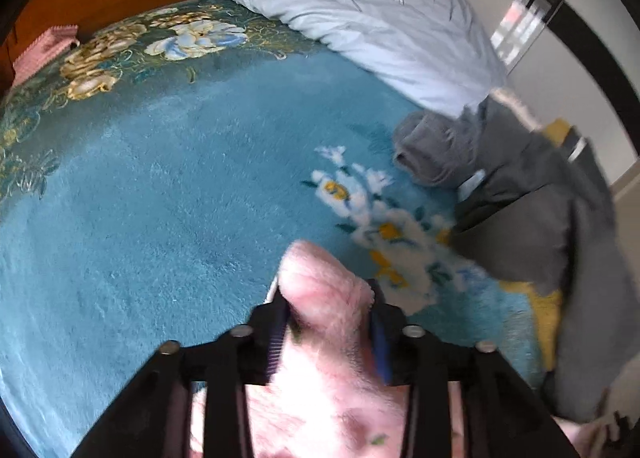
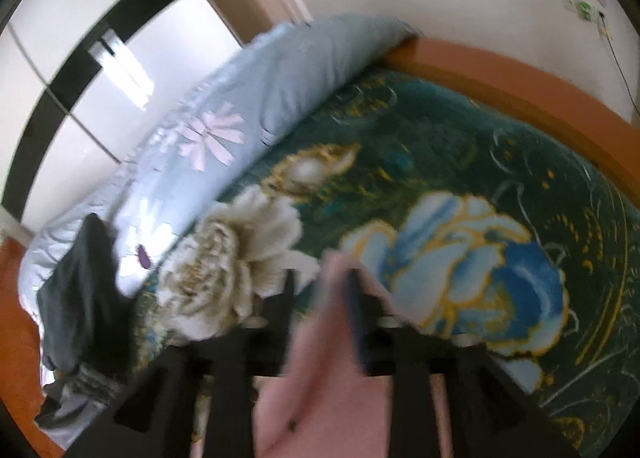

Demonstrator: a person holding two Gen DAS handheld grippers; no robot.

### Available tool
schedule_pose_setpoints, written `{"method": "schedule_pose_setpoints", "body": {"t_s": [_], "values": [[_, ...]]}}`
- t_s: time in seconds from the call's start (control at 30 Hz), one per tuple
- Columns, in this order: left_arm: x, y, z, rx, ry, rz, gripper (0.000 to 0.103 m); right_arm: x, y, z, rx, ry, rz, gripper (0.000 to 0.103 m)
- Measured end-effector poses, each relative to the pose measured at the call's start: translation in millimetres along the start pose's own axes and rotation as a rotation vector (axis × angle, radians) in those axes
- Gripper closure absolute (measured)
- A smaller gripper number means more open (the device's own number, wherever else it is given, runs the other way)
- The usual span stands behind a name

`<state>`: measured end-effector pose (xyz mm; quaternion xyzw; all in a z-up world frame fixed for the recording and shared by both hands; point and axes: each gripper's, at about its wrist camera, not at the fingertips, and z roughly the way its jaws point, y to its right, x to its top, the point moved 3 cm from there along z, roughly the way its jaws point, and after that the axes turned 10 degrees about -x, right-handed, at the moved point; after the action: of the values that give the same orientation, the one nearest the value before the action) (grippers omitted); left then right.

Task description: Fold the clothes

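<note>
A pink fluffy garment (image 1: 320, 378) bulges up between the fingers of my left gripper (image 1: 328, 310), whose jaws stand apart over the blue plush blanket (image 1: 160, 198) on the bed. In the right wrist view the same pink garment (image 2: 320, 378), blurred, lies between the jaws of my right gripper (image 2: 322, 294). It rests against the right finger (image 2: 356, 310), with blanket showing between it and the left finger. Both grippers stand open, tilted down at the bed.
A heap of grey clothes (image 1: 520, 210) lies at the right of the bed, over something yellow. A pale blue flowered quilt (image 1: 380, 18) is bunched at the far side. A wooden bed frame (image 2: 520, 78) borders the blanket. A dark garment (image 2: 80, 298) lies by the quilt (image 2: 280, 78).
</note>
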<state>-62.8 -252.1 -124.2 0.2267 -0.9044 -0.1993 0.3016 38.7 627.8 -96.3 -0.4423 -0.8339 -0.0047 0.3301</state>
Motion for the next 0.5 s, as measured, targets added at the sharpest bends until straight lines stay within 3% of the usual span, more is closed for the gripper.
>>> {"method": "schedule_pose_setpoints", "body": {"t_s": [0.03,0.13,0.3,0.4,0.5], "values": [[0,0,-8,-0.026,-0.003,-0.011,0.048,-2,0,-6,0.010,0.007,-0.009,0.053],[-8,-10,-42,-0.072,-0.009,-0.025,0.046,-7,2,-26,0.039,0.025,-0.040,0.052],[-45,-55,-109,-0.017,0.027,0.006,0.041,-38,32,-53,0.061,-0.011,-0.082,0.045],[-77,-102,-135,0.055,0.045,-0.035,0.040,-63,60,-68,0.070,-0.053,-0.075,0.045],[-109,-142,-141,0.060,0.012,-0.128,0.040,-88,91,-82,0.069,-0.096,-0.048,0.045]]}}
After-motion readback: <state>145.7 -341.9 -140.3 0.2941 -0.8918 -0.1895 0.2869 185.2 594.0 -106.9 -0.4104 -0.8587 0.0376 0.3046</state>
